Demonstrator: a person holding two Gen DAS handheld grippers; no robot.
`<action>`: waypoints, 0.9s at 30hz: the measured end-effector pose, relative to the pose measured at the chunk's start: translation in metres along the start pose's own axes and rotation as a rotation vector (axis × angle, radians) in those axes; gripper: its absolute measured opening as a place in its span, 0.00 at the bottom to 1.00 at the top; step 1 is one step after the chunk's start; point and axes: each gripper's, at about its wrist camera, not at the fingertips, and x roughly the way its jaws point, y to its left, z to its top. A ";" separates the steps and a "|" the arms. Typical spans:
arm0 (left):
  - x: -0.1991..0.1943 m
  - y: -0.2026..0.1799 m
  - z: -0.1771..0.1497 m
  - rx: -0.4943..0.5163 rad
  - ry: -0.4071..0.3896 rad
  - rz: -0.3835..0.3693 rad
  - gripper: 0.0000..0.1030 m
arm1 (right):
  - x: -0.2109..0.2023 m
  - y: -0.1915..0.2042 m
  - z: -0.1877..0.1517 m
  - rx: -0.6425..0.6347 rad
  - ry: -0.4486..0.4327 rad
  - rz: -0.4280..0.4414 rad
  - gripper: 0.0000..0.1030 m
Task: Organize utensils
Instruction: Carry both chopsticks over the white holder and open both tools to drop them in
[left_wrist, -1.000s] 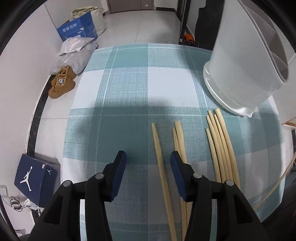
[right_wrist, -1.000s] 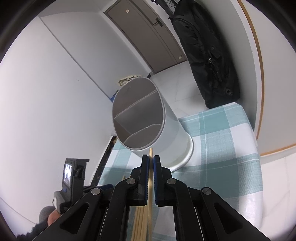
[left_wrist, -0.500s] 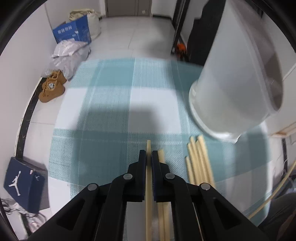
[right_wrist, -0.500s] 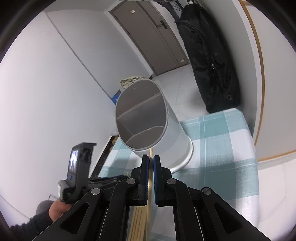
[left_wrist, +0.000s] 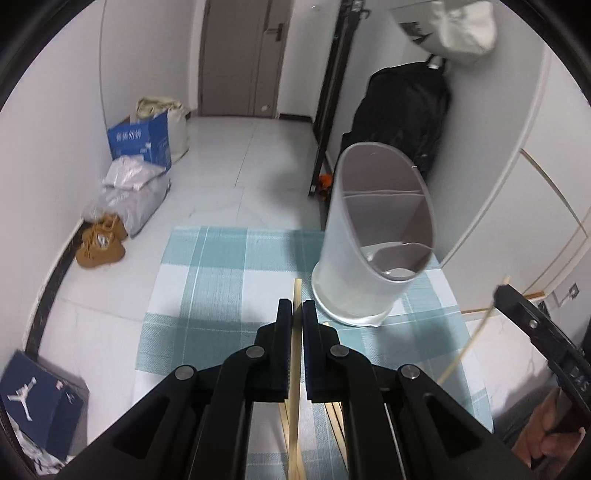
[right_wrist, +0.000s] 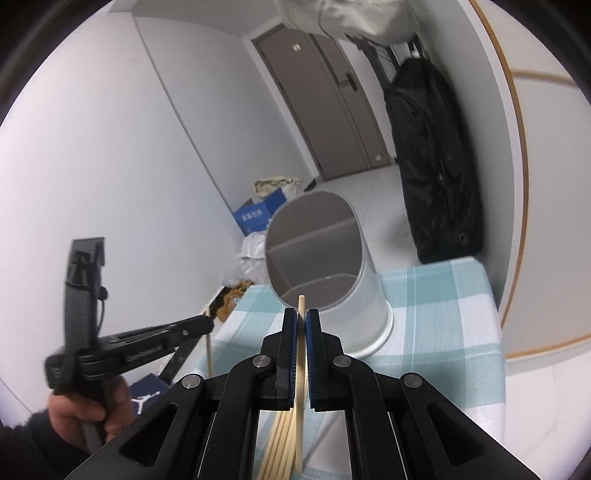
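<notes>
Teal-white checked tablecloth (left_wrist: 221, 295), pale chopsticks (right_wrist: 280, 443), white holder (left_wrist: 365, 266)

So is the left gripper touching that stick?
Touching. In the left wrist view the left gripper is shut, with its blue pads pressed on both sides of the chopstick, whose tip pokes out beyond them.

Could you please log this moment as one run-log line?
left claw: shut on chopstick | right claw: shut on second chopstick | holder: empty
</notes>
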 end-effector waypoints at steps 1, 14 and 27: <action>-0.001 -0.001 0.002 0.005 -0.003 -0.009 0.02 | -0.001 0.002 0.000 -0.007 -0.006 -0.004 0.04; -0.023 -0.010 0.027 0.023 -0.043 -0.075 0.01 | -0.017 0.020 0.013 -0.057 -0.084 -0.019 0.04; -0.047 -0.026 0.075 0.031 -0.077 -0.171 0.01 | -0.027 0.015 0.075 -0.033 -0.147 -0.007 0.04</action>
